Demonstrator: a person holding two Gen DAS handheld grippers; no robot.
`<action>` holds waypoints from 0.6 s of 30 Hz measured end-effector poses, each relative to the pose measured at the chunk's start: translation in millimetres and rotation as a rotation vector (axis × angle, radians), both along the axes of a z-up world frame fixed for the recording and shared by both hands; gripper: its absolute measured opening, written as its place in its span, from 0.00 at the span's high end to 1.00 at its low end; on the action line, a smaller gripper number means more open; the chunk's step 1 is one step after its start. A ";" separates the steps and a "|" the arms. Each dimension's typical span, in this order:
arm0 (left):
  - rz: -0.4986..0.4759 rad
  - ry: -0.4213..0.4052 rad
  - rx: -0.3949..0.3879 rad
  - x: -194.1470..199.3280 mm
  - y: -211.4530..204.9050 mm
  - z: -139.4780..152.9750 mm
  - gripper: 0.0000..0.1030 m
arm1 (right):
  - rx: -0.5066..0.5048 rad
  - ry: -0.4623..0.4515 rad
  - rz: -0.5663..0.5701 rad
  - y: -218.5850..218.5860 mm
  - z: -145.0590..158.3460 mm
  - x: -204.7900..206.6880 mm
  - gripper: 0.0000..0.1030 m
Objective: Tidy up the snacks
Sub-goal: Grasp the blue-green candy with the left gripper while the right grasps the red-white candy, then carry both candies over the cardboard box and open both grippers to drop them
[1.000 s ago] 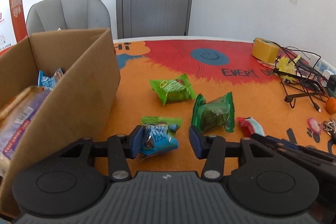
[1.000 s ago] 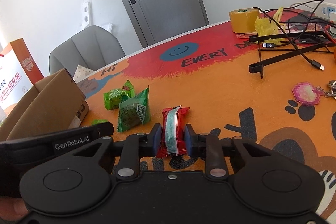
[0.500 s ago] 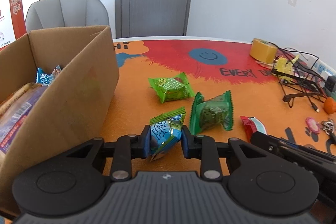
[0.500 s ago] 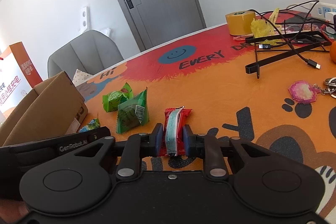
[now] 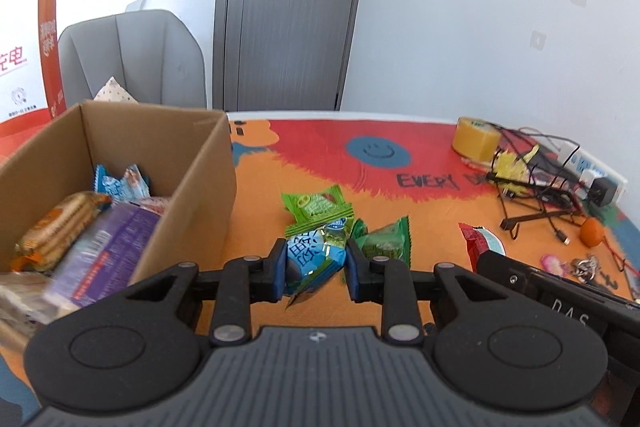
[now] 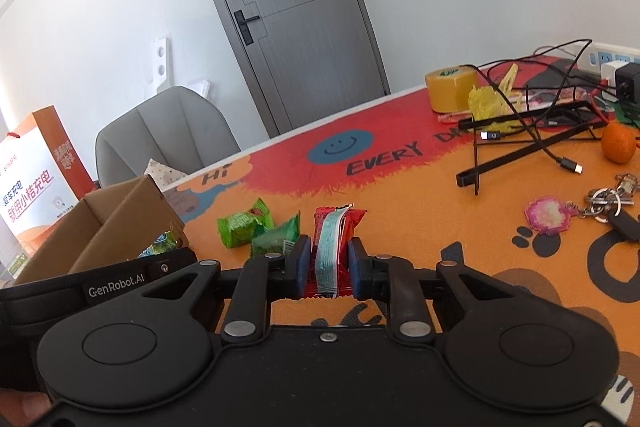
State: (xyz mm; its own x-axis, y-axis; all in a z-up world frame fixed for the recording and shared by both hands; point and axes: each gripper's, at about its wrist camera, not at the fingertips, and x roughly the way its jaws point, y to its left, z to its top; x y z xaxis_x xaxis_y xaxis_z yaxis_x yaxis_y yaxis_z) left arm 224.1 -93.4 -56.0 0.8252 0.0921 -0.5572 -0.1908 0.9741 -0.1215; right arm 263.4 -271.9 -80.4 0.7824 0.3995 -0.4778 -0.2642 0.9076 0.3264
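Orange table (image 5: 256, 195), L tool (image 5: 316, 269) gripping blue snack (image 5: 314, 259), R tool (image 6: 329, 269) gripping red snack (image 6: 334, 247)

Two matte black plastic handheld grippers with blue fingertip pads.
The left gripper (image 5: 315, 269) has a ribbed grey top; the right gripper (image 6: 329, 269) shows silver rivets and white "GenRobot.AI" lettering.

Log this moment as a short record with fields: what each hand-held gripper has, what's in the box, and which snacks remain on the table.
left hand-held gripper: shut on blue snack packet, lifted off the table
right hand-held gripper: shut on red snack packet
cardboard box: open, holds several snacks
left on table: light green packet, dark green packet
table clutter: tape roll, cables, orange fruit, keys
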 end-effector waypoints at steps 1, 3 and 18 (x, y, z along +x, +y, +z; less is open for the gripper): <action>-0.001 -0.006 -0.001 -2.5 0.7 2.9 0.73 | 0.000 -0.006 0.000 0.7 2.3 -1.7 0.79; 0.001 -0.018 -0.003 -7.6 2.3 8.3 0.73 | 0.000 -0.015 0.001 2.6 7.0 -5.8 0.79; 0.034 -0.097 -0.017 -44.5 22.9 39.3 0.73 | 0.000 -0.081 0.023 17.9 37.3 -32.7 0.79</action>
